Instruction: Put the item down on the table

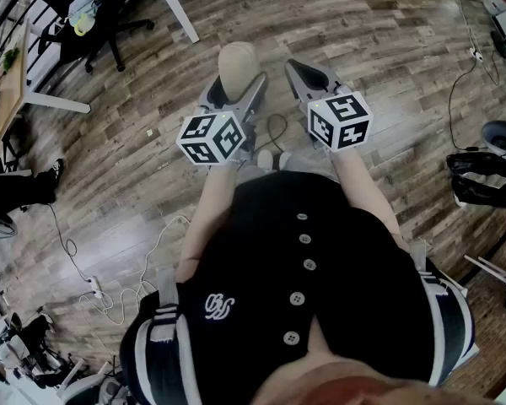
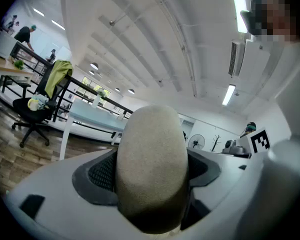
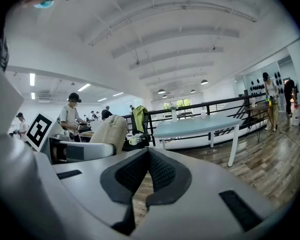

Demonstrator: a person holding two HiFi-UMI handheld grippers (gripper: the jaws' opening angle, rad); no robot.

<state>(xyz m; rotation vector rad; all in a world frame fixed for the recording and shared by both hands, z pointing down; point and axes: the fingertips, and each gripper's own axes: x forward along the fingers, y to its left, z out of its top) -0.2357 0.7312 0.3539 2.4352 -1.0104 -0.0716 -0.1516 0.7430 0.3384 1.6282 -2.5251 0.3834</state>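
Note:
A beige, egg-shaped item [image 1: 239, 64] with a rough surface stands up between the jaws of my left gripper [image 1: 237, 81], held over the wooden floor in front of the person. The left gripper view shows the same item [image 2: 152, 159] filling the gap, with the dark pads [image 2: 99, 173] pressing on both its sides. My right gripper [image 1: 307, 78] hovers beside it to the right, shut and empty. Its ribbed pads [image 3: 162, 171] meet at the tips with nothing between them. From the right gripper view the item [image 3: 110, 131] appears at the left.
A pale blue table [image 3: 197, 126] on white legs stands ahead, by a black railing. An office chair [image 1: 93, 24] with a green garment and a desk [image 1: 8, 83] are at the left. Cables [image 1: 110, 285] lie on the wooden floor. Other people stand far off.

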